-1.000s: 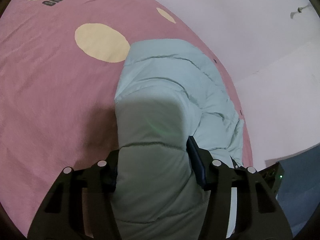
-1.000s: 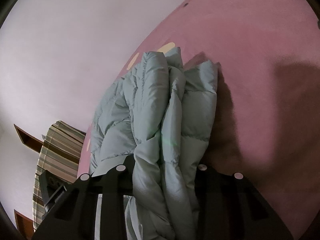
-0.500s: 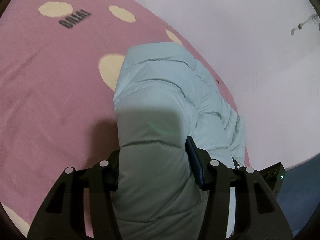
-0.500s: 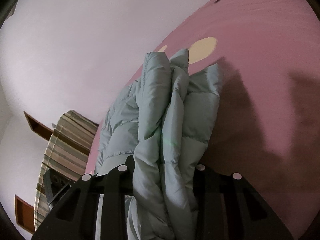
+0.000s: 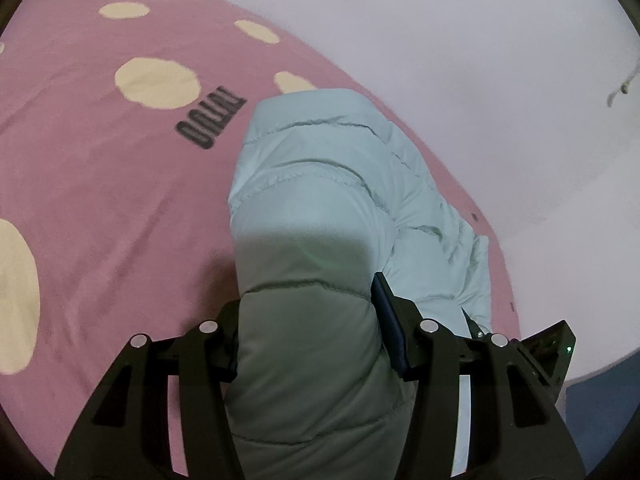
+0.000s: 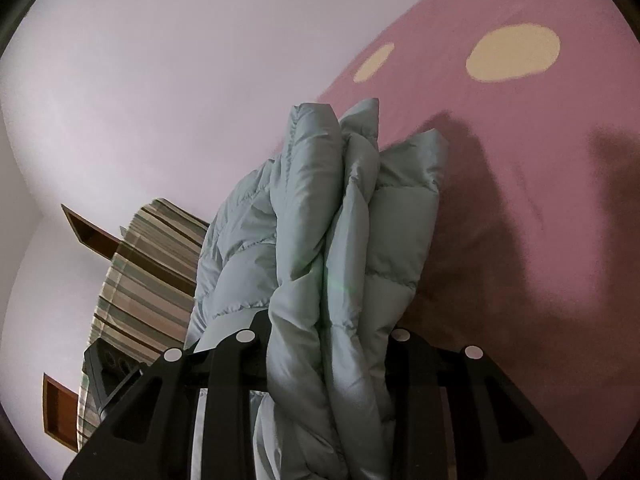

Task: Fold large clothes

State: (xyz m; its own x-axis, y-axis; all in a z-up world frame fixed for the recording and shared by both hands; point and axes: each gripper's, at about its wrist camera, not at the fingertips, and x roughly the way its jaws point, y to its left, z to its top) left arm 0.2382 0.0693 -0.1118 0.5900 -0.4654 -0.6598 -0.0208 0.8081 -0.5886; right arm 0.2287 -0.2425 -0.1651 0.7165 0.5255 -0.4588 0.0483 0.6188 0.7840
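Gripping a pale mint-green puffer jacket point(image 5: 320, 184), both handheld grippers hold it above a bed covered in a pink sheet point(image 5: 100, 200) with cream spots and dark lettering. Seen from the left wrist, the left gripper point(image 5: 306, 332) has its black jaws clenched on a thick quilted fold, which bulges up between them and then drapes away toward the far edge of the bed beside a pale wall point(image 5: 460, 40). Seen from the right wrist, the right gripper point(image 6: 326, 344) has its jaws clamped on several bunched layers of the same jacket point(image 6: 320, 220), standing up in ridges ahead of the camera. The jacket casts a dark shadow on the sheet point(image 6: 540, 160) to its right. A striped fabric point(image 6: 140, 280) and brown wooden shelves point(image 6: 86, 234) appear at the left of that view.
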